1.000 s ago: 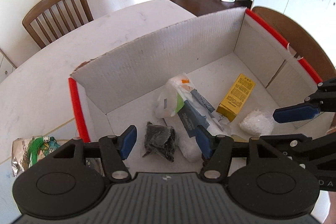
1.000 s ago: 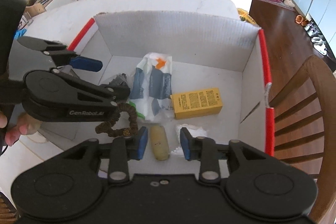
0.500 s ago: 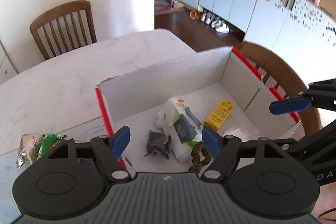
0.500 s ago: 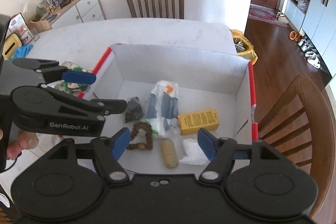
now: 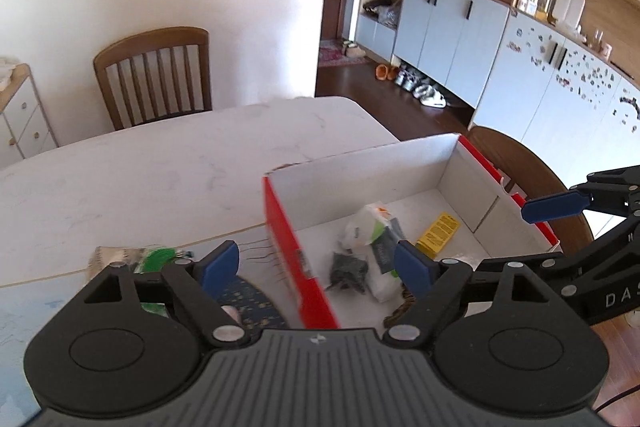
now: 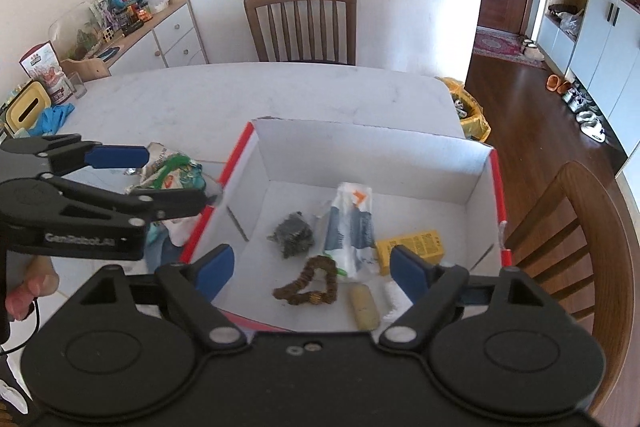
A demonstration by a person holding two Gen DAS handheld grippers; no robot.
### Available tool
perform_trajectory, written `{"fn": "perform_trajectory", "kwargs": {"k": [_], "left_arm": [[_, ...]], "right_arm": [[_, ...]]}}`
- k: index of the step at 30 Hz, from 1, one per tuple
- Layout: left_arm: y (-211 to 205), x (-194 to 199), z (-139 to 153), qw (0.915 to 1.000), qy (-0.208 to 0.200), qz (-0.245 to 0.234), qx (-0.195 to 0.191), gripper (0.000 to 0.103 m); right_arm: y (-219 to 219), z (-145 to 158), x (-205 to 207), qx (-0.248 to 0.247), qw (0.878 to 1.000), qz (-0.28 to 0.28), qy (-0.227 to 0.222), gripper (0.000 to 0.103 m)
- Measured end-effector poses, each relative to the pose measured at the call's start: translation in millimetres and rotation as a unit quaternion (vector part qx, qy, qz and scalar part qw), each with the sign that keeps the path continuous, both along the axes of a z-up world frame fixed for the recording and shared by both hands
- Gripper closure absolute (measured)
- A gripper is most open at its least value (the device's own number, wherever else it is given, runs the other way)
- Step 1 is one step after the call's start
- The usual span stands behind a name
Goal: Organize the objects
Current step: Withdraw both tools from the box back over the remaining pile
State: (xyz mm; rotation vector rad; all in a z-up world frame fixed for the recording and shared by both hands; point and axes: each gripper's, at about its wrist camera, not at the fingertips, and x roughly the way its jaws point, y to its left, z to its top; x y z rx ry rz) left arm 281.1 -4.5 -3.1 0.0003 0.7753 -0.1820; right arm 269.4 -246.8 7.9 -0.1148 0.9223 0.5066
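Six items lie on the floor of the cardboard box (image 6: pixel 478 171), which stands on the white table (image 6: pixel 280 95): a black crumpled bundle (image 6: pixel 294 233); a white printed packet (image 6: pixel 350 223); a yellow carton (image 6: pixel 412 247); a brown coiled band (image 6: pixel 312 285); a pale oblong piece (image 6: pixel 364 305); a white wad (image 6: pixel 394 301) at the near wall, partly hidden. Outside, just beside the box's red edge: a green-and-foil snack bag (image 6: pixel 172 173), not yet stowed. Left gripper (image 5: pixel 316 261): jaws have just been opening, now wide, nothing between them, poised over the red edge. Right gripper (image 6: pixel 310 265): jaws likewise just opened wide, empty, above the band and oblong piece. Risks, judged: the light box may slide or tip if a finger catches its wall on the next reach; the foil bag, loose and crinkled, may slip from a shallow pinch; the two grippers stand near each other and could collide.
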Motion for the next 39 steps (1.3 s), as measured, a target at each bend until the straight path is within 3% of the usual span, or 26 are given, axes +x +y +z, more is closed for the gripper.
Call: {"fn": "perform_trajectory", "kwargs": {"k": [8, 13, 20, 28, 39], "left_arm": [[51, -24, 7, 0.9996, -0.008, 0.021, -0.016, 0.015], [84, -36, 7, 0.9990, -0.015, 0.034, -0.024, 0.007], [124, -49, 3, 0.9986, -0.027, 0.044, -0.010, 0.000], [160, -56, -16, 0.9985, -0.023, 0.049, -0.007, 0.000], [183, -61, -50, 0.9999, -0.012, 0.009, -0.008, 0.000]], "right_arm": [[37, 8, -11, 0.005, 1.000, -0.002, -0.011, 0.012], [67, 14, -21, 0.007, 1.000, 0.005, -0.025, 0.009], [107, 15, -31, 0.014, 0.999, 0.013, -0.039, 0.006], [135, 3, -36, 0.023, 0.999, 0.009, -0.046, 0.001], [162, -27, -41, 0.013, 0.997, 0.014, -0.073, 0.001]]}}
